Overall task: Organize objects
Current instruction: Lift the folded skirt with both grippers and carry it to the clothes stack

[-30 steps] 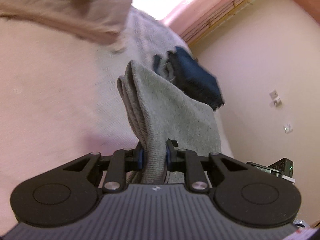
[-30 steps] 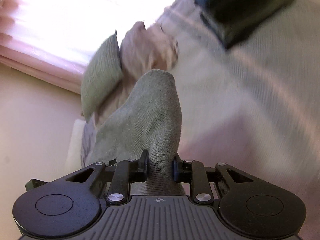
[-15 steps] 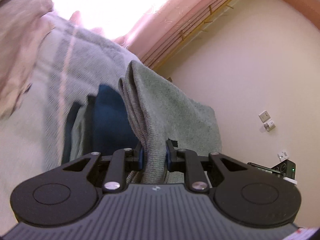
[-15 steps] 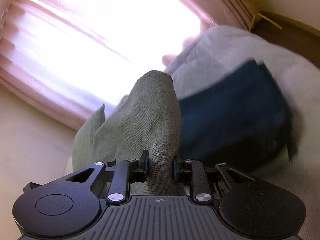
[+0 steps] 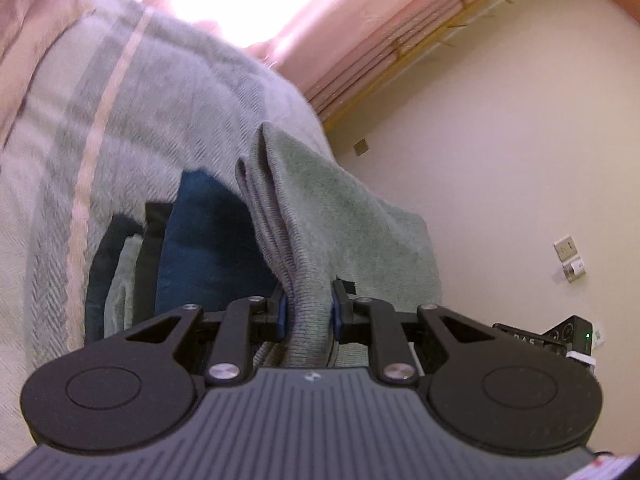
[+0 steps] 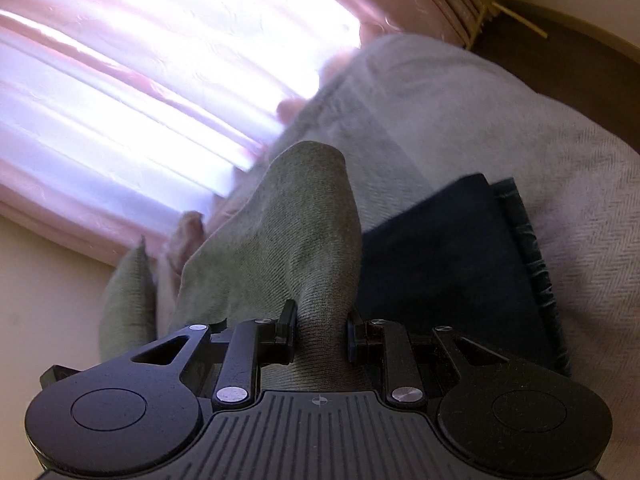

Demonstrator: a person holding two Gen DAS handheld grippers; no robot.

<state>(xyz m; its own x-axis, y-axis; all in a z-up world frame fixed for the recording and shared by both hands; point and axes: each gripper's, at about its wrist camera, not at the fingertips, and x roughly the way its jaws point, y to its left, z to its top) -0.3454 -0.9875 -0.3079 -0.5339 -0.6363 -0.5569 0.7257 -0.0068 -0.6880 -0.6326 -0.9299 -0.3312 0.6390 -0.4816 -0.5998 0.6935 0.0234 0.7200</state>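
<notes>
A folded grey-green knit cloth (image 5: 332,216) is held up between both grippers. My left gripper (image 5: 307,314) is shut on one bunched edge of it. My right gripper (image 6: 320,332) is shut on the other edge of the same grey-green cloth (image 6: 288,248), which rises in a hump in front of the camera. Below and behind the cloth a stack of folded dark blue garments (image 5: 200,248) lies on the bed; in the right wrist view this dark blue stack (image 6: 448,268) is just right of the held cloth.
A grey herringbone blanket (image 5: 168,112) with a pink stripe covers the bed. Pink bedding (image 5: 24,20) is bunched at the far left. Pink curtains (image 6: 140,80) over a bright window stand behind. A beige wall (image 5: 500,152) with a socket (image 5: 568,256) lies to the right.
Both grippers have carried the grey-green cloth across the bed, from over the pink bedding to the dark blue stack, which now sits close under it. The grips have not changed.
</notes>
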